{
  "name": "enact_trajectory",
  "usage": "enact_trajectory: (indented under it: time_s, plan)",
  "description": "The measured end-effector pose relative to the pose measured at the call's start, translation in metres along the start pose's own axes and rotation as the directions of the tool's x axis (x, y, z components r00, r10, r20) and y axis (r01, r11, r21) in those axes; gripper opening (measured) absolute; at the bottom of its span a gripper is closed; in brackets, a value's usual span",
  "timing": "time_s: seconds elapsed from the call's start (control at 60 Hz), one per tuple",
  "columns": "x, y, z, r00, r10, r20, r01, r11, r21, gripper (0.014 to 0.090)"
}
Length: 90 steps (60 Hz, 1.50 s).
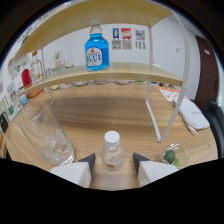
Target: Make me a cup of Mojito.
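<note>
A small clear bottle with a white cap [112,148] stands on the wooden table between my two fingers, with a gap at either side. My gripper [114,160] is open; its dark fingertips [88,160] flank the bottle's shoulders. Left of the fingers stands a tall clear glass [47,135] with ice in its bottom. A small glass bowl of green lime pieces [173,156] sits to the right of the fingers. Up on the shelf beyond stands a blue liquid bottle [96,47] with a white label.
A pale wooden shelf [115,75] on white legs [154,112] spans the table beyond the bottle. A red item [26,77] and small jars stand on its left end. A white object [192,114] lies to the right. Posters hang on the back wall.
</note>
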Motion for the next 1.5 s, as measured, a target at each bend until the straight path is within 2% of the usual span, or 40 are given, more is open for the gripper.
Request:
enact_trajectory:
  time_s: [0.033,0.1,0.183,0.35,0.517,0.6,0.8,0.933,1.117,1.3,1.4,1.5]
  plan:
    - [0.000,0.000,-0.005,1.000,0.001,-0.006,-0.001,1.000,-0.002,0.0800]
    - [0.003,-0.007,-0.020,1.000,0.004,-0.029,-0.003,1.000,0.018,0.0861]
    - [0.003,-0.024,-0.047,0.997,0.015,-0.073,-0.010,0.998,0.063,0.0859]
    - [-0.020,-0.049,-0.104,0.992,0.077,-0.102,-0.064,0.990,0.126,0.0855]
    - [-0.075,-0.047,-0.152,0.992,0.099,-0.081,-0.084,0.982,0.169,0.0855]
    - [-0.102,-0.033,-0.160,0.993,0.085,-0.083,-0.072,0.985,0.155,0.0852]
    - [-0.172,-0.033,-0.166,0.996,0.088,-0.032,-0.082,0.983,0.163,0.0853]
    - [-0.222,-0.089,-0.173,0.998,0.063,0.019,-0.065,0.970,0.235,0.0855]
    - [-0.287,-0.211,-0.191,0.997,0.020,0.075,-0.048,0.919,0.391,0.0853]
    - [-0.325,-0.322,-0.189,0.999,-0.010,0.038,-0.011,0.860,0.510,0.0846]
    - [-0.327,-0.362,-0.173,1.000,0.004,-0.005,-0.001,0.847,0.531,0.0840]
    - [-0.328,-0.388,-0.152,0.999,0.032,-0.030,-0.012,0.856,0.518,0.0841]
